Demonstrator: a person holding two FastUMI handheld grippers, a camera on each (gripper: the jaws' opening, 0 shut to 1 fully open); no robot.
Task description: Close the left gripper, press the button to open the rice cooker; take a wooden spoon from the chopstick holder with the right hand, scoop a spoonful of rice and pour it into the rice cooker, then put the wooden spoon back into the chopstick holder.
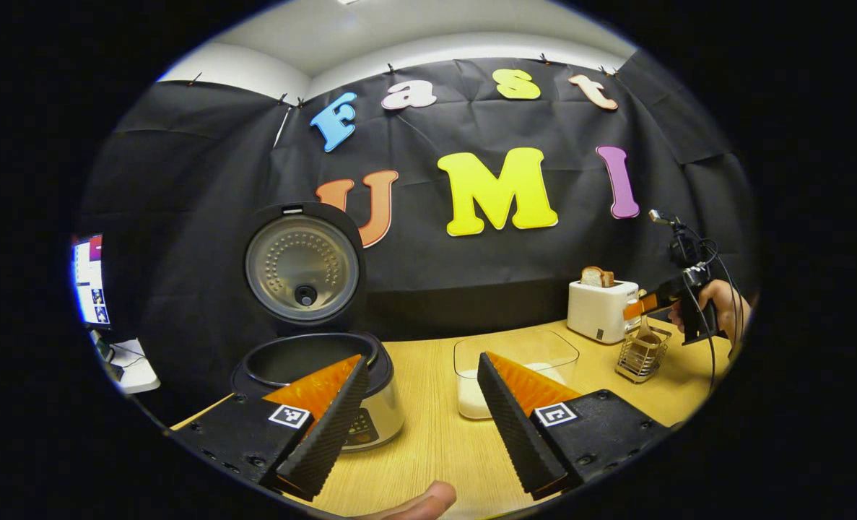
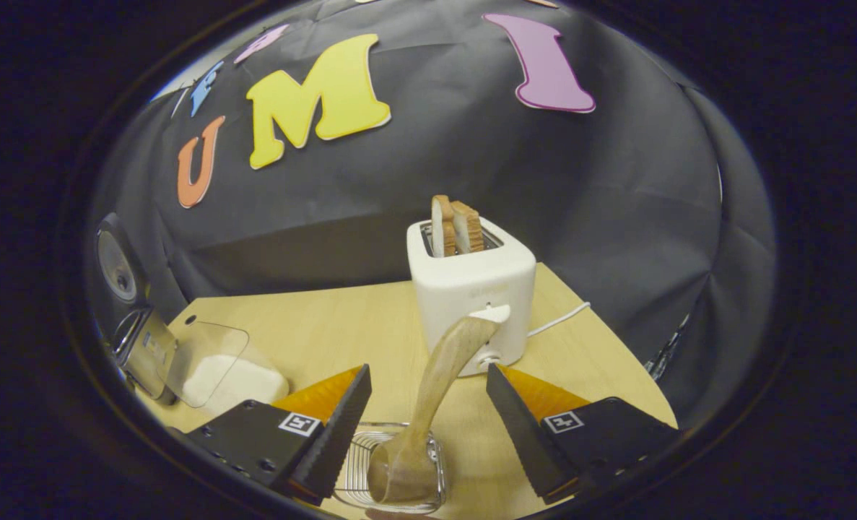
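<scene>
With rice cooker (image 1: 312,375) lid already up, left gripper (image 1: 421,412) idles wide open, holding nothing. Right gripper (image 2: 428,422) spread wide astride wooden spoon (image 2: 435,383), not yet touching; spoon leans in chopstick holder (image 2: 356,473), handle up for grasp. Rice container (image 1: 515,372) beside cooker.

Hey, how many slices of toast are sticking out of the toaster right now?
2. Both stand upright side by side in the top slot of the white toaster: the left slice and the right slice. No others visible.
</scene>
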